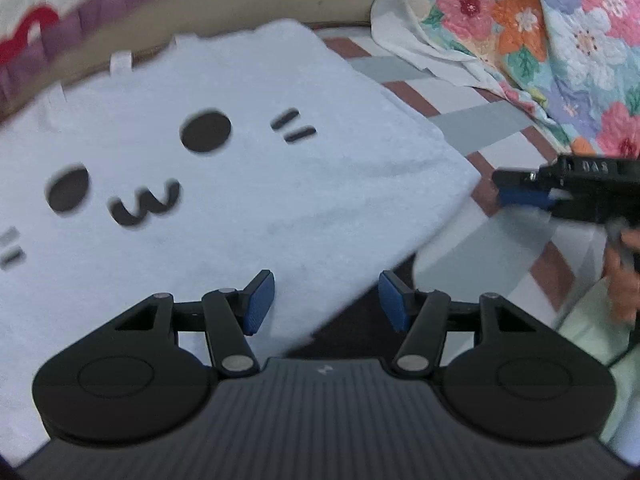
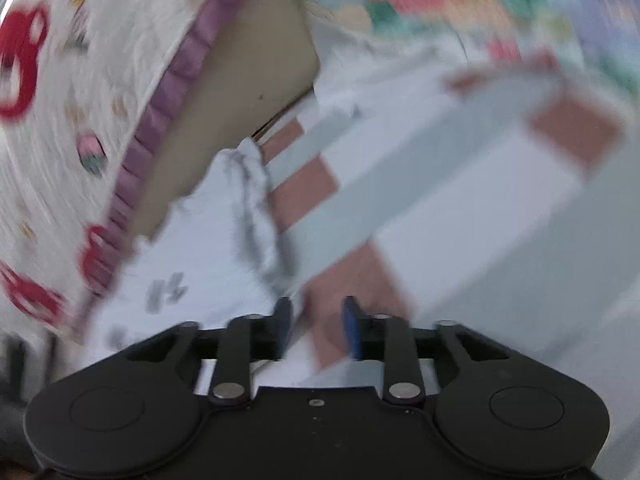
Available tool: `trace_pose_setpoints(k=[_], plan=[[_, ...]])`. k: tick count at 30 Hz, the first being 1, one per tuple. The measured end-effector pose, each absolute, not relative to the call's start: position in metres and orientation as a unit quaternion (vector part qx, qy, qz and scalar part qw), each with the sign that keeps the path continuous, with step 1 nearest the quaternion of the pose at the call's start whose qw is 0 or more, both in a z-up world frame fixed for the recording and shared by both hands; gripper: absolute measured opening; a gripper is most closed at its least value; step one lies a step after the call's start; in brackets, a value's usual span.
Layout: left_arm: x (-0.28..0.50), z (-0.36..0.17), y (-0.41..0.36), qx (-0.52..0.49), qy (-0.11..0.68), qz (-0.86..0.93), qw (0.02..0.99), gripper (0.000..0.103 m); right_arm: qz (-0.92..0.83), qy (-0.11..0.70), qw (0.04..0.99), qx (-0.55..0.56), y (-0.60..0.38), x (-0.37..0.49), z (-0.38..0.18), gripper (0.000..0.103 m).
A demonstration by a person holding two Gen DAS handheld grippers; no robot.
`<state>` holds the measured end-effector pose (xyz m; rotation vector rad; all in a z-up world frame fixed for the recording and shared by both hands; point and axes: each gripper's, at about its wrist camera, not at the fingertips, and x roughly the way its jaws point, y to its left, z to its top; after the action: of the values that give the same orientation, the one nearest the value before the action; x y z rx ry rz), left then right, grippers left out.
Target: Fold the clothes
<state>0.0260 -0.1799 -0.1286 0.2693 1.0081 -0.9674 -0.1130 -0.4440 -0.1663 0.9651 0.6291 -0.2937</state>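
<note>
I am working over a bed, its sheet (image 1: pixel 476 124) checked in pale grey, white and reddish-brown.

Nearest in my left wrist view, the left tongs (image 1: pixel 326 300) stand apart with nothing between the blue pads (image 1: pixel 260 302); they hang just over the lower edge of the white garment (image 1: pixel 240 184), not touching it as far as I can tell. That garment lies flat on the sheet and fills most of this view, printed side up: a cat-like face with two dark oval eyes, a curled mouth and short whisker strokes. Its lower right corner reaches toward the right tongs (image 1: pixel 520 196), which enter from the right edge, with a hand (image 1: pixel 624 276) behind them.

In my right wrist view, which is blurred, the right tongs (image 2: pixel 316 328) are parted and empty, hovering above the sheet (image 2: pixel 460 200) just beside the garment's rumpled edge (image 2: pixel 256 200). I cannot tell whether one pad brushes the cloth.

Farther back, a white cushion (image 2: pixel 92 112) with red shapes and a purple frill sits over a tan side. Beyond the garment, at the far right, a quilt (image 1: pixel 560 28) with bright flowers is heaped on the bed.
</note>
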Motion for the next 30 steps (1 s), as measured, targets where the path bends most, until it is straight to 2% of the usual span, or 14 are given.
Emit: trace_pose_setpoints(k=[2,5,8,11,13,15,17,19,24,27,30], plan=[[0.027,-0.133,-0.178,0.111,0.467,-0.44,0.759,0.057,-0.122,0.298,0.814,0.484,-0.437,-0.112,-0.174,0.047],[0.029,-0.137,-0.171,0.089,0.472,-0.435,0.762,0.057,-0.103,0.303,0.828,0.461,-0.423,-0.1,-0.173,0.054],[0.036,-0.137,-0.164,0.064,0.473,-0.434,0.764,0.057,-0.092,0.296,0.853,0.419,-0.413,-0.081,-0.17,0.068],[0.043,-0.135,-0.158,0.058,0.466,-0.425,0.774,0.057,-0.111,0.27,0.863,0.413,-0.413,-0.063,-0.172,0.068],[0.046,-0.134,-0.155,0.06,0.459,-0.413,0.784,0.058,-0.115,0.268,0.858,0.423,-0.415,-0.05,-0.173,0.061],[0.043,-0.134,-0.155,0.103,0.438,-0.395,0.801,0.06,-0.103,0.288,0.848,0.434,-0.418,-0.039,-0.175,0.014],[0.04,-0.134,-0.155,0.142,0.42,-0.382,0.811,0.06,-0.096,0.289,0.84,0.45,-0.422,-0.037,-0.174,0.014],[0.044,-0.133,-0.15,0.126,0.431,-0.388,0.805,0.06,-0.091,0.259,0.844,0.461,-0.426,-0.045,-0.163,0.013],[0.062,-0.133,-0.137,0.05,0.498,-0.406,0.764,0.062,-0.046,0.242,0.872,0.423,-0.418,-0.04,-0.13,0.013],[0.083,-0.135,-0.114,-0.038,0.562,-0.401,0.722,0.062,-0.012,0.239,0.887,0.395,-0.409,-0.028,-0.11,0.013],[0.099,-0.12,-0.074,-0.081,0.553,-0.377,0.739,0.062,0.03,0.233,0.895,0.38,-0.396,-0.004,-0.089,0.013]])
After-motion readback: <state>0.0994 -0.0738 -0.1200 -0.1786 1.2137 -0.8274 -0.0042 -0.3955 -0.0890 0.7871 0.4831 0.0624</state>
